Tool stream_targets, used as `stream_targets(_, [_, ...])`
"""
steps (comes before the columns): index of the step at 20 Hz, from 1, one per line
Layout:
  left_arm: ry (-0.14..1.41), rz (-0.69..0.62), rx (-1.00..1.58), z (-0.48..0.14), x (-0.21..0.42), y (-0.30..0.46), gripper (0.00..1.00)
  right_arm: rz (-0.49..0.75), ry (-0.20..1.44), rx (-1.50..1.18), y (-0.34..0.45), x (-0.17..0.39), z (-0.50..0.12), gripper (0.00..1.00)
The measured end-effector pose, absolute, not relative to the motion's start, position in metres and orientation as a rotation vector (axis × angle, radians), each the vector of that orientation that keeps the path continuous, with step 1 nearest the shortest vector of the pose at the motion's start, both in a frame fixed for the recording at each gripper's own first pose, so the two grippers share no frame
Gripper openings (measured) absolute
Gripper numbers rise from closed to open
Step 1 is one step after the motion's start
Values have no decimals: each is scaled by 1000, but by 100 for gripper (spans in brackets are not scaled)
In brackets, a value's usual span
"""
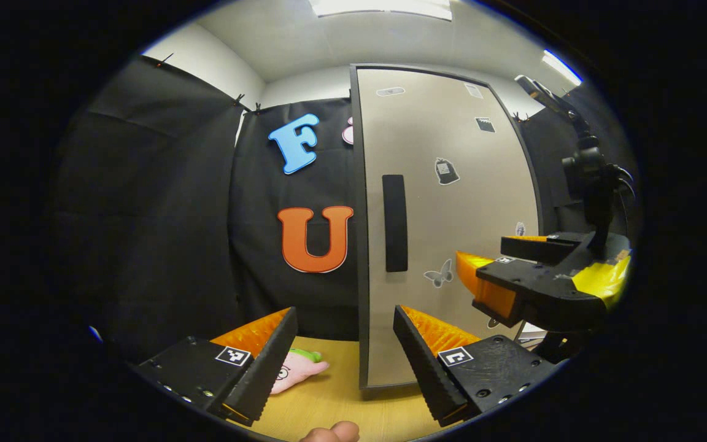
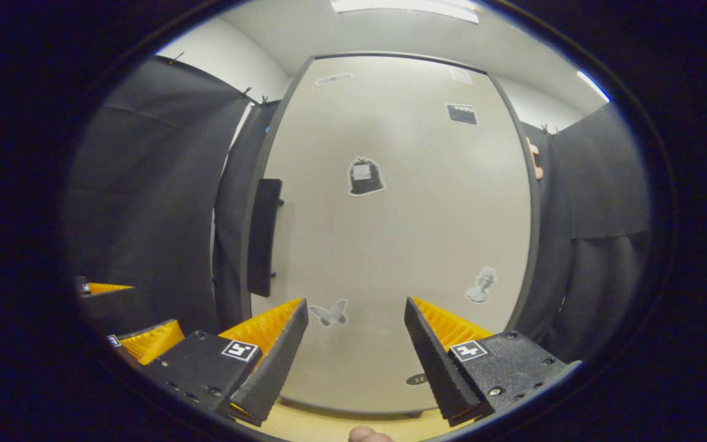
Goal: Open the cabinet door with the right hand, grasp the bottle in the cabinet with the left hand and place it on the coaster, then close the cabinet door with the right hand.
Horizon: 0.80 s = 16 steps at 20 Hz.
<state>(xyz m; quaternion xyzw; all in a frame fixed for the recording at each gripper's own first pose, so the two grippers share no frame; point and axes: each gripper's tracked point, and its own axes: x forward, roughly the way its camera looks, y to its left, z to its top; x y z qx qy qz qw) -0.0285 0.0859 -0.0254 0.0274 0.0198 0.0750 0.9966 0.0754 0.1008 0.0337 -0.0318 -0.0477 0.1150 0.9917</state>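
Observation:
The beige cabinet door [image 1: 452,215] stands closed, its black vertical handle [image 1: 395,222] near its left edge; whatever is inside is hidden. My left gripper [image 1: 344,362] is open, low over the wooden table [image 1: 341,399] and short of the door's handle side. The right gripper [image 1: 494,261] hovers to its right in front of the door, jaws apart. In the right gripper view the door [image 2: 402,233] looms close, with the handle [image 2: 264,236] up and to the left of my open right gripper [image 2: 353,362]. The left gripper [image 2: 120,319] shows at the lower left.
A pink plush toy [image 1: 301,371] lies on the table left of the cabinet, just behind my left finger. Black cloth walls close in on the left and behind. Small stickers dot the door. A thumb tip [image 1: 332,433] shows at the bottom edge.

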Motion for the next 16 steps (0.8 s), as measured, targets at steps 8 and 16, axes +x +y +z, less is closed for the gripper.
stream_targets(8, [141,258,50,-58,-64,128,95,360,-172,-47,179,103,65,100])
stream_targets(16, [118,250,-3,-53,-74,125,95,412,-65,-82,197,115,51,36])
